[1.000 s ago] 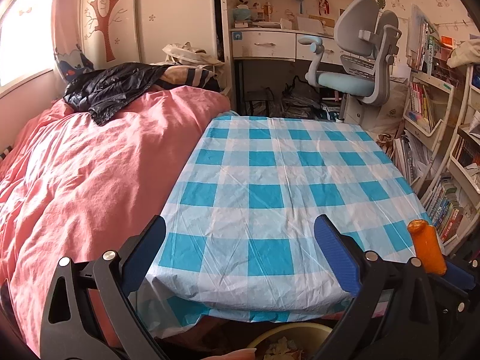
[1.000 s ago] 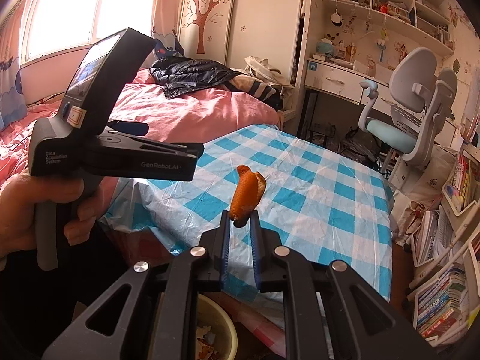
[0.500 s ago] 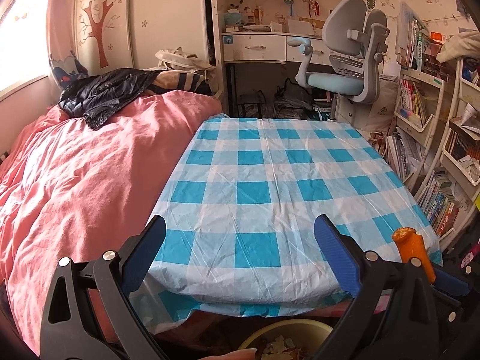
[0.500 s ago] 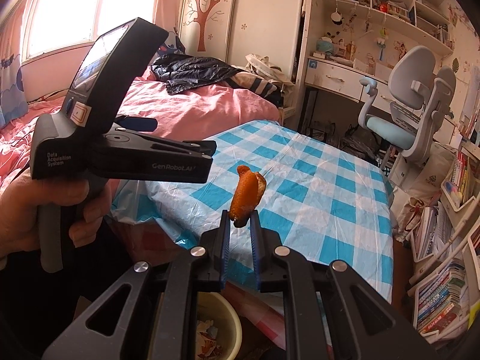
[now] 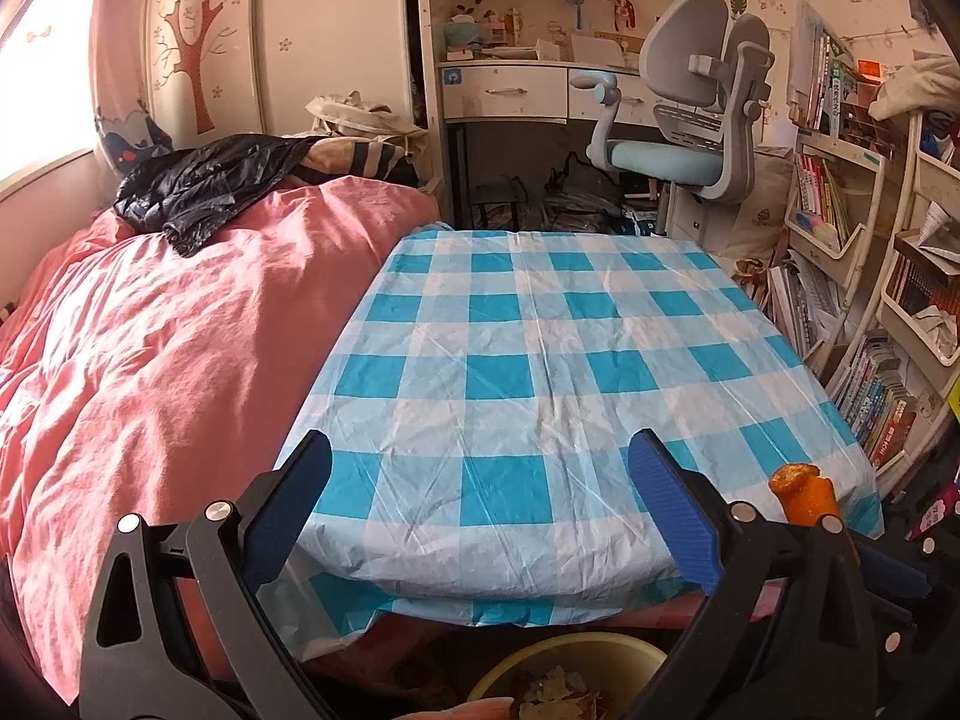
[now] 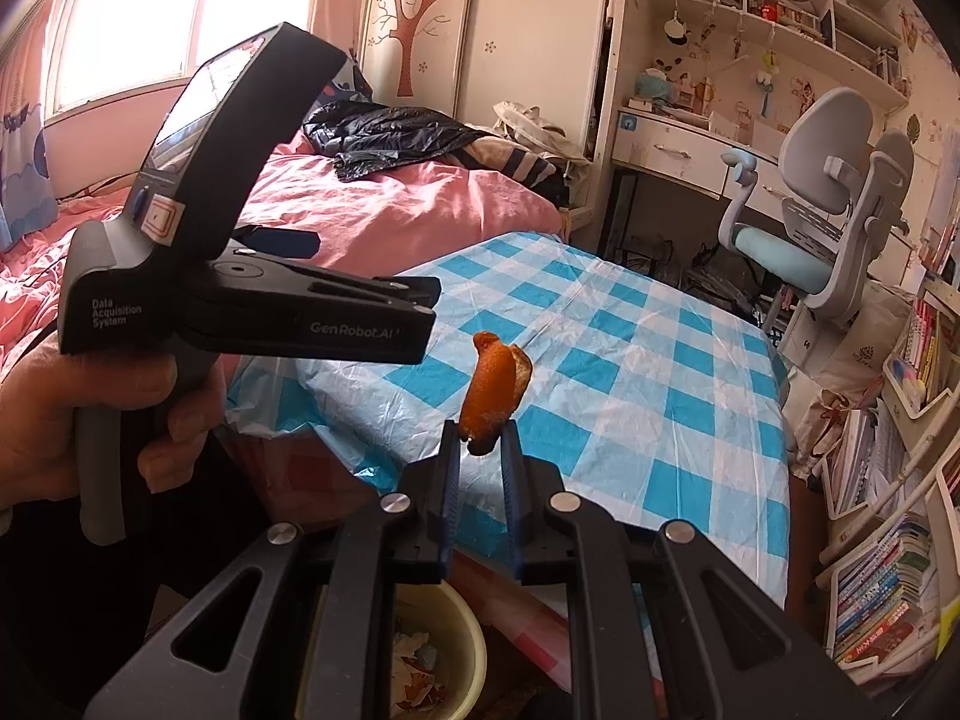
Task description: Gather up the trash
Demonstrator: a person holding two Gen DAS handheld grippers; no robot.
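Note:
My right gripper point(image 6: 480, 441) is shut on a curled piece of orange peel point(image 6: 492, 387), which sticks up from between the blue pads in front of the near edge of the checked table point(image 6: 630, 372). The same orange peel point(image 5: 804, 495) shows at the lower right of the left wrist view, behind my left finger. My left gripper point(image 5: 477, 498) stands open and holds nothing, over the table's near edge point(image 5: 480, 546). A yellow trash bin point(image 6: 468, 654) with paper scraps sits on the floor below both grippers; its rim point(image 5: 570, 648) appears under the left gripper.
A pink bed point(image 5: 150, 360) with a black jacket point(image 5: 210, 186) lies left of the table. A grey desk chair point(image 5: 690, 120) and desk stand beyond the table. Bookshelves point(image 5: 870, 330) crowd the right side. A hand point(image 6: 72, 414) holds the left gripper's body point(image 6: 240, 300).
The left view has tipped down a little, showing more of the bin. The peel stays clamped in the right gripper. Both hands have barely shifted.

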